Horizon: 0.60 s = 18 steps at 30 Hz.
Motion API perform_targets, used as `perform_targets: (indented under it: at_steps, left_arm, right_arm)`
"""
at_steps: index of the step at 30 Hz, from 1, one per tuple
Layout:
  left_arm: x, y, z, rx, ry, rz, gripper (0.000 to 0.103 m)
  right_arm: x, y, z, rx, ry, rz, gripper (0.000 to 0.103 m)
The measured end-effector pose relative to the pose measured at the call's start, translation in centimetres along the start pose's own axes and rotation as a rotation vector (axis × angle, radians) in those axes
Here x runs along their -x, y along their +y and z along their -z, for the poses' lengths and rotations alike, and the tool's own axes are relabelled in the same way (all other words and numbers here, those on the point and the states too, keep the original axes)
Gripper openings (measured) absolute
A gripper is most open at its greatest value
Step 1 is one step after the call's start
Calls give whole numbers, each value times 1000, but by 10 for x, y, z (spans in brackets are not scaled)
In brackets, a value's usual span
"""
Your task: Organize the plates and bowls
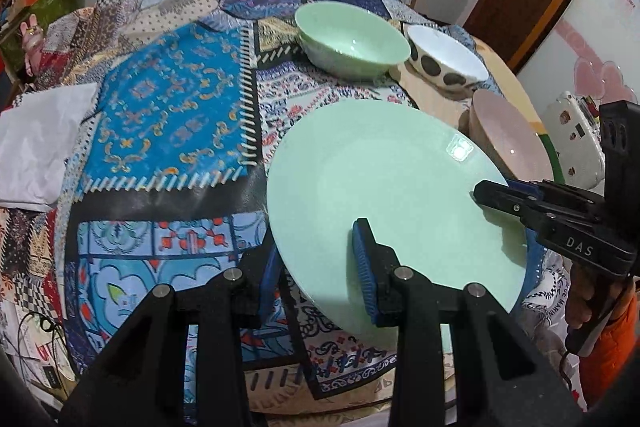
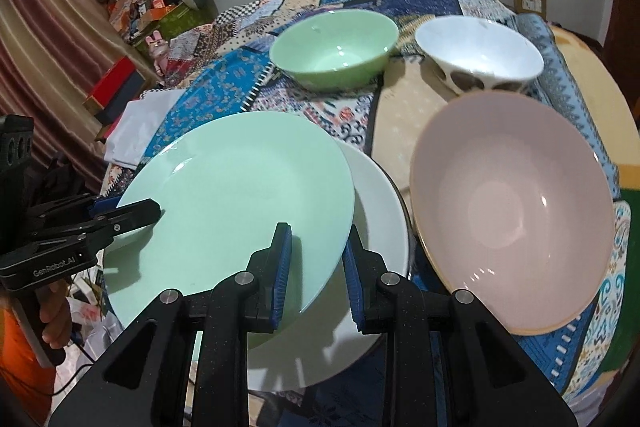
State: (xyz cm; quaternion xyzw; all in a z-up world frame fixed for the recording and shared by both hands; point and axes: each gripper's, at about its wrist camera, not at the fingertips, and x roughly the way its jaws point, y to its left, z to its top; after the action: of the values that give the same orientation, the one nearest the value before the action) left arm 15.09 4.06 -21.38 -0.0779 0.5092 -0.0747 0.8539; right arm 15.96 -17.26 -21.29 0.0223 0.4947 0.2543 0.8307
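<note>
Green plate [image 2: 240, 195] tilted, overlapping the white plate [image 2: 380, 203] beneath it, left of the pink bowl [image 2: 512, 211]. Gripped at two edges: right gripper [image 2: 316, 267] straddling the rim nearest the white plate, fingers narrow but not visibly pinching; left gripper [image 1: 316, 267] likewise astride the opposite edge, one finger above, one below. Beyond the green plate, a green bowl [image 2: 336, 47] and a spotted white bowl [image 2: 480, 51]. Probably about settling green plate squarely onto white; right gripper nearer that overlap.

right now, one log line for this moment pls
left tool: open astride green plate rim | right tool: open astride opposite rim | white plate: beneath | pink bowl: beside
</note>
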Motion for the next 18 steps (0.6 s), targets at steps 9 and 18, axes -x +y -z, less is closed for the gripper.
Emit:
perform_targets:
  at_steps: [9,18]
  left_arm:
    - [-17,-6,2,-5,36,12,35]
    - [-19,-9,0,-13,34,-3,35]
  right_arm:
    - [-3,-11,9,-24,24,14,23]
    - [-1,-13,11,-26,17,14,23]
